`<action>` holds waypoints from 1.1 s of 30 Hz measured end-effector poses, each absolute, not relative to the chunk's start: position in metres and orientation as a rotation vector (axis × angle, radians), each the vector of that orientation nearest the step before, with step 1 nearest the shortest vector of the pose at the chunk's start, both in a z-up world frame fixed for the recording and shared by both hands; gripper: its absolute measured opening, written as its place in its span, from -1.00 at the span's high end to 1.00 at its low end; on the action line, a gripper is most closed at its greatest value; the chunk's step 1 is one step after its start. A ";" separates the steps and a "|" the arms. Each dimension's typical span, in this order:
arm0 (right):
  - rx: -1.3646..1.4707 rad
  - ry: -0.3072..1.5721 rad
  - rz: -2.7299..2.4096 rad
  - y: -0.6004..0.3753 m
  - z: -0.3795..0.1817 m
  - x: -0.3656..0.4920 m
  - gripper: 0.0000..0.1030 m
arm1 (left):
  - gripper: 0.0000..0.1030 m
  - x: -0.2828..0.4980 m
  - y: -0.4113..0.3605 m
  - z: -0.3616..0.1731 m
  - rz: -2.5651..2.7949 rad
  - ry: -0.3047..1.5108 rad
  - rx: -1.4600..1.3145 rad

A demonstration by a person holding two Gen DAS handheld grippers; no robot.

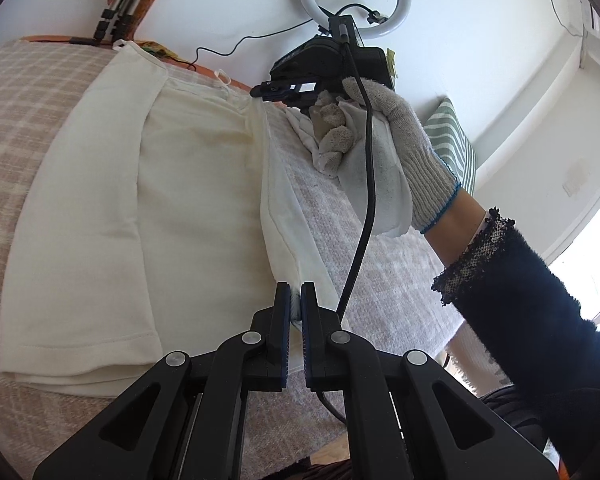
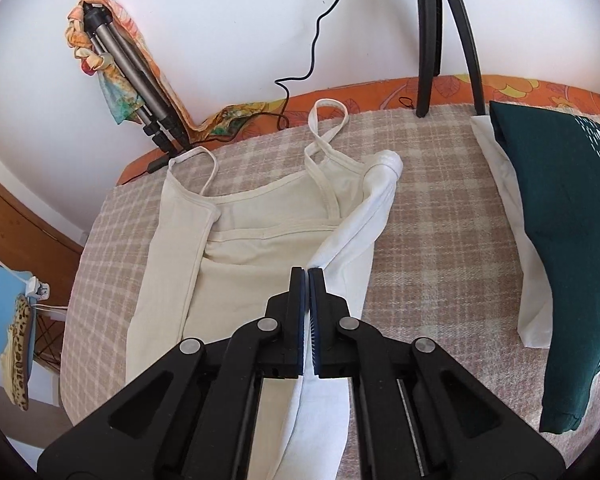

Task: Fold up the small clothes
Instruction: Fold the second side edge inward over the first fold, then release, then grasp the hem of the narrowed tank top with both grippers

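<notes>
- A cream camisole [image 2: 256, 216] with thin shoulder straps is laid flat on the checked blanket [image 2: 432, 216], straps pointing toward the wall.
- Its left side is already folded inward as a long panel — the fold line runs down the garment's length.
- Its right side edge is lifted off the blanket and drawn over the middle, showing a whiter inner face [image 1: 278, 216].
- The hem [image 1: 80, 354] is seen stitched and layered.

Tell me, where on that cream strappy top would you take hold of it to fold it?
Pinch the cream camisole along its long right side edge, coming from the right: that side is already lifted off the checked blanket as a thin flap that closed pads can clamp. The left gripper is shut on that edge near the hem, and the right gripper looks shut on it nearer the straps.
</notes>
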State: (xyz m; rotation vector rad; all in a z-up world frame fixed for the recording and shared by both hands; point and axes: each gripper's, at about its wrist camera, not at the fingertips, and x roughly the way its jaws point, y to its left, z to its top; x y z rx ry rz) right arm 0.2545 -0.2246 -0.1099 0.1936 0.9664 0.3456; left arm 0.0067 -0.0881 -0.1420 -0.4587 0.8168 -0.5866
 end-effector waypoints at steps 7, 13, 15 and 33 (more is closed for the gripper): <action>0.077 0.997 0.382 -0.166 -0.123 0.254 0.94 | 0.93 0.000 -0.065 -0.146 -0.525 0.822 -0.466; 0.044 1.073 0.467 -0.143 -0.140 0.257 0.93 | 0.93 0.001 -0.063 -0.157 -0.520 0.872 -0.456; 0.080 1.059 0.512 -0.149 -0.132 0.256 0.93 | 0.93 0.002 -0.061 -0.157 -0.528 0.878 -0.461; 0.258 1.034 0.431 -0.289 -0.103 0.117 0.37 | 0.44 0.002 0.028 -0.115 -0.455 0.935 -0.290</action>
